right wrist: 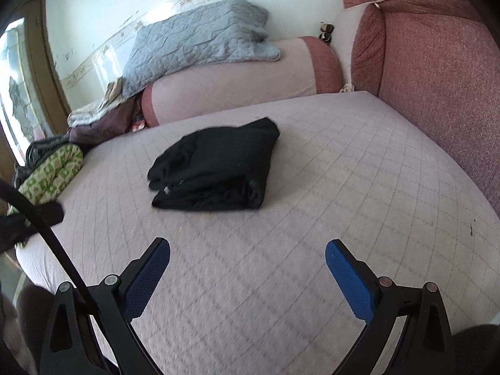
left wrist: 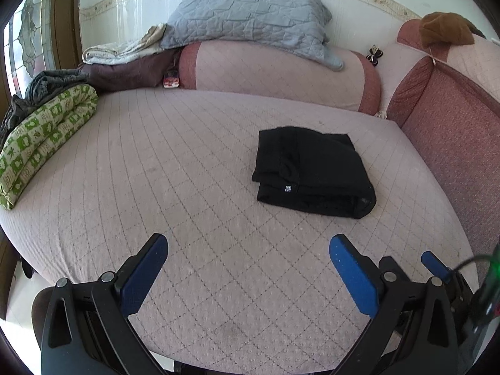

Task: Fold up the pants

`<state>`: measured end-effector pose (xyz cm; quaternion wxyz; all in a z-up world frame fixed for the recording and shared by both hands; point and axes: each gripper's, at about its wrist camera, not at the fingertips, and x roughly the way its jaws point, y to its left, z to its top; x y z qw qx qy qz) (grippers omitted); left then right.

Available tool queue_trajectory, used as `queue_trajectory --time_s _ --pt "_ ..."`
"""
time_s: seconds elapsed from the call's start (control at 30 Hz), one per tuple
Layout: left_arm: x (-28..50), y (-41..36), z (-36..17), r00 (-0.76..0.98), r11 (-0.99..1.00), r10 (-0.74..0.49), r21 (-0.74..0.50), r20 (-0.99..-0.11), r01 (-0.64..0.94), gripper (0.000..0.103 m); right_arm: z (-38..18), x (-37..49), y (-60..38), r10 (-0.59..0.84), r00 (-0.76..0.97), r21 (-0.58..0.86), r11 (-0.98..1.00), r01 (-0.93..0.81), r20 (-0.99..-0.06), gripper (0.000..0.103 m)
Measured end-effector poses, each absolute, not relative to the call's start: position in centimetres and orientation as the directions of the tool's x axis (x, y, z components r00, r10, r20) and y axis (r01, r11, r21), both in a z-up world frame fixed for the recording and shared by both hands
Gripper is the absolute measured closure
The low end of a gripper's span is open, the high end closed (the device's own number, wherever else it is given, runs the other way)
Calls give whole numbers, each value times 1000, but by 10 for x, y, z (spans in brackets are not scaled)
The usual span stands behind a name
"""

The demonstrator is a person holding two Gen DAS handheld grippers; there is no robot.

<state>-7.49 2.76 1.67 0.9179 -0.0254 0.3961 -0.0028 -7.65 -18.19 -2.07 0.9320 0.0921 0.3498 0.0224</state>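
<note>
The black pants (left wrist: 312,170) lie folded into a compact stack on the pink quilted bed cover (left wrist: 187,187), with a small white label on the near edge. They also show in the right wrist view (right wrist: 215,168). My left gripper (left wrist: 248,247) is open and empty, held above the cover well short of the pants, which lie ahead and to its right. My right gripper (right wrist: 247,251) is open and empty, with the pants ahead and slightly to its left. Part of the right gripper (left wrist: 434,264) shows at the lower right of the left wrist view.
A green patterned folded quilt (left wrist: 43,140) and grey clothes (left wrist: 50,82) lie at the left edge. A pink bolster (left wrist: 275,75) with a grey quilt (left wrist: 250,15) on it lies at the back. A red padded headboard (left wrist: 453,131) rises on the right.
</note>
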Motion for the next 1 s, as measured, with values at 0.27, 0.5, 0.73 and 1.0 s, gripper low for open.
queue_trajectory --time_s 0.27,0.5,0.73,1.0 --pt "-74 25 4 659 1000 -5 -15 -752 -9 0 -26 -79 -162 91 750 108 994 -26 -655 1" --pt "-69 28 -7 632 1000 3 -5 -775 -10 0 -33 -76 -162 77 732 92 996 -19 -677 1" --pt "-64 30 -17 607 1000 -5 -5 -795 1 0 -41 -71 -160 65 709 79 997 -13 -702 1" --pt "-62 33 -24 588 1000 -4 -10 -809 -7 0 -48 -67 -158 61 693 73 997 -13 -719 1"
